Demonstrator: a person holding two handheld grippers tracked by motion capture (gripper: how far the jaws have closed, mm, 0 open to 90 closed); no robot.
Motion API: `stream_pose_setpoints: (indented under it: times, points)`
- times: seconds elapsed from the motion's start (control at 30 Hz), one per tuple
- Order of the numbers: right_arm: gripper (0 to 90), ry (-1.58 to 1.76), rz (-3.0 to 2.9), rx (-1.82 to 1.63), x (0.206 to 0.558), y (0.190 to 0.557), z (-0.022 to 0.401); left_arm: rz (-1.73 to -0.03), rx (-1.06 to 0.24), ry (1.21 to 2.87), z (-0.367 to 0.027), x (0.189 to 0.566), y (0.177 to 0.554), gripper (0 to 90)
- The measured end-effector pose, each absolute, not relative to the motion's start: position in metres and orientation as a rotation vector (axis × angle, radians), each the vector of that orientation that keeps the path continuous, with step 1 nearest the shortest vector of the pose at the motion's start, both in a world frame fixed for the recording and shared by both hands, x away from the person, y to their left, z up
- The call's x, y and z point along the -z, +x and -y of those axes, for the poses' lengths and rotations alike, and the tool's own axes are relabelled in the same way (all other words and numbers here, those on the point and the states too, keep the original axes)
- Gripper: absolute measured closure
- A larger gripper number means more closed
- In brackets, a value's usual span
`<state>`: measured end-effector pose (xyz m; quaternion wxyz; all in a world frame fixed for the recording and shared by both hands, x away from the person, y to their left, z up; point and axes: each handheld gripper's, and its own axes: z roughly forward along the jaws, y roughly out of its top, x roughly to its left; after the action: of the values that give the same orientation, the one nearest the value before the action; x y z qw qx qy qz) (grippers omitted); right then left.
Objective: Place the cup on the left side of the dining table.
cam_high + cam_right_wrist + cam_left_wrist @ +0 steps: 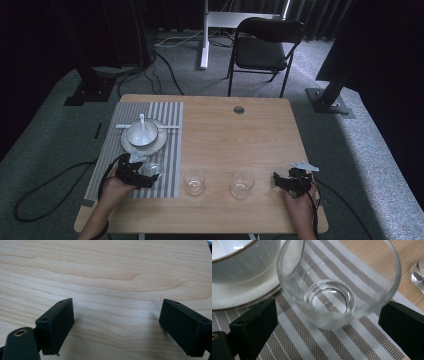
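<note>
While my left gripper (329, 322) is wide around the glass (337, 287), I should back off slowly without bumping it.

A light wooden table (220, 125) carries a striped placemat (170, 120) along its left side; right of the placemat, two empty glasses (194, 180) stand near the front edge

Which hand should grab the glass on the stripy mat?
The left. The left gripper already has its open jaws on either side of the glass on the striped mat. The right gripper sits open over bare table.
</note>
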<state>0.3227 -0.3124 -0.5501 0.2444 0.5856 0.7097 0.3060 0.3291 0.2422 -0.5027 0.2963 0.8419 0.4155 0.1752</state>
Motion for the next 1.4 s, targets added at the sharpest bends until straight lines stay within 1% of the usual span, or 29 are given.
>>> stream_pose_setpoints:
  times: [0.2,0.23,0.47,0.63,0.8,1.27,1.4]
  points:
    - [12.1,1.6,-1.938,-0.835,0.55,0.323,0.312,-1.145,-0.467,2.217,-0.25,0.51,0.32,2.9]
    - [12.1,1.6,-1.938,-0.835,0.55,0.323,0.312,-1.157,-0.486,2.212,-0.253,0.511,0.317,2.9]
    - [12.1,1.601,-1.937,-0.836,0.55,0.323,0.312,-1.201,-0.505,2.205,-0.262,0.52,0.308,2.9]
    - [12.1,1.602,-1.936,-0.835,0.55,0.322,0.312,-1.247,-0.529,2.153,-0.273,0.523,0.299,2.9]
    - [12.1,1.602,-1.937,-0.835,0.55,0.322,0.312,-1.283,-0.553,2.136,-0.285,0.528,0.29,2.9]
    - [12.1,1.602,-1.936,-0.835,0.55,0.322,0.312,-1.337,-0.601,2.084,-0.304,0.534,0.27,2.9]
    - [12.1,1.602,-1.935,-0.835,0.55,0.322,0.312,-1.36,-0.618,2.039,-0.311,0.531,0.263,2.9]
